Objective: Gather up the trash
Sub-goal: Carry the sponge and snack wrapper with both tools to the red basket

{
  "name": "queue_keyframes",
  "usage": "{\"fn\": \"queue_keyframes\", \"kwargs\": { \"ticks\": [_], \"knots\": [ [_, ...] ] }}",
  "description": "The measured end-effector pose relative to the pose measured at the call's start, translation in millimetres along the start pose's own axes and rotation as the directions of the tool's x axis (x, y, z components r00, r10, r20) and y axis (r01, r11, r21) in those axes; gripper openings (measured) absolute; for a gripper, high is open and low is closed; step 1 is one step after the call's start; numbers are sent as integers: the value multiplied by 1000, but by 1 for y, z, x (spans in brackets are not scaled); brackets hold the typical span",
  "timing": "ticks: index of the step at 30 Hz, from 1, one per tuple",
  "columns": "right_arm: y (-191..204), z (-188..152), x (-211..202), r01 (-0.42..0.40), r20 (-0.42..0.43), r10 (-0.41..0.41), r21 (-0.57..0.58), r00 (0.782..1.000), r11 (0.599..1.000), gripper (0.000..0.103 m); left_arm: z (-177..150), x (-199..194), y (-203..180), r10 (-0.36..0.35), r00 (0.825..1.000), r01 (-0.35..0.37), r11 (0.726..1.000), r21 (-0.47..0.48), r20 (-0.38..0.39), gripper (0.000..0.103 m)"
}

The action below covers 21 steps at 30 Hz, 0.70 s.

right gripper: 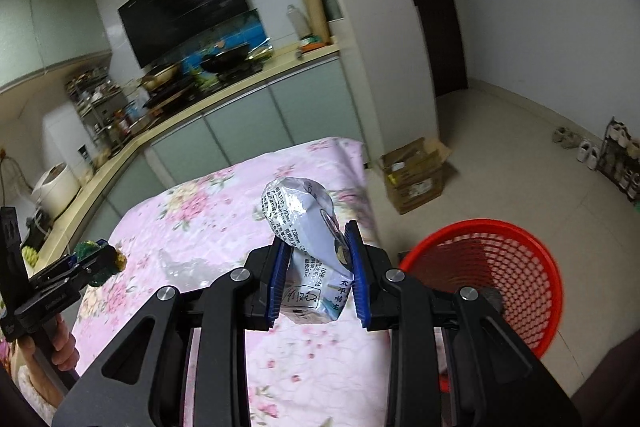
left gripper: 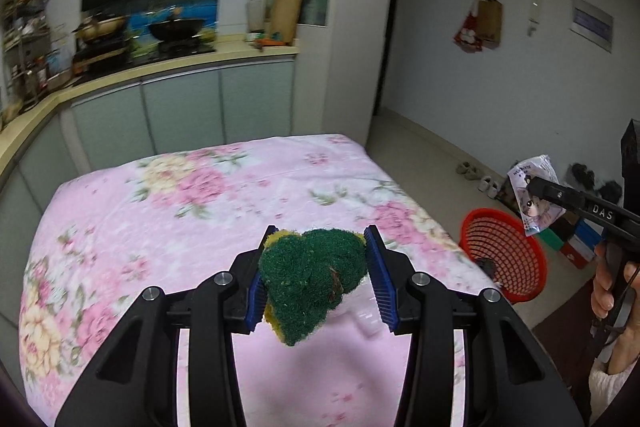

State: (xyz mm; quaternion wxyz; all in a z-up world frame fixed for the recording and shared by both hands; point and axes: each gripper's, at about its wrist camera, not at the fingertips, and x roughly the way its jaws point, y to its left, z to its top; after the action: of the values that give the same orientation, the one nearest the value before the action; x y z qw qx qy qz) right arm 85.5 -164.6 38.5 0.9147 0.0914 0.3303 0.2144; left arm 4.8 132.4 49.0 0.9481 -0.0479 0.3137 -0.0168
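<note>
We are squeezing a green and yellow scouring sponge (left gripper: 310, 279) in our left gripper (left gripper: 318, 277) above the floral tablecloth (left gripper: 160, 219). Our right gripper (right gripper: 318, 277) is pinching a crumpled wrapper (right gripper: 308, 247); beyond it, the red basket (right gripper: 492, 283) is sitting on the floor.

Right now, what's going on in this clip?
A person is clearing trash off a floral-covered table. The left gripper has its jaws clamped on a green-and-yellow scouring sponge, held above the table. The right gripper holds a crumpled wrapper near the red basket on the floor.
</note>
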Motion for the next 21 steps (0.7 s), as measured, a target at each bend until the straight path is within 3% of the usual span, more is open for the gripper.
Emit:
{"fn": "queue_keyframes", "kwargs": {
  "ticks": [8, 21],
  "knots": [
    [-30, 4, -17, 58, 38, -60, 46, 997, 997, 28, 17, 28, -49, -68, 998, 69, 996, 59, -13, 42],
    [-65, -4, -21, 135, 24, -140, 136, 990, 981, 28, 30, 78, -132, -160, 984, 172, 972, 162, -82, 42]
  ]
}}
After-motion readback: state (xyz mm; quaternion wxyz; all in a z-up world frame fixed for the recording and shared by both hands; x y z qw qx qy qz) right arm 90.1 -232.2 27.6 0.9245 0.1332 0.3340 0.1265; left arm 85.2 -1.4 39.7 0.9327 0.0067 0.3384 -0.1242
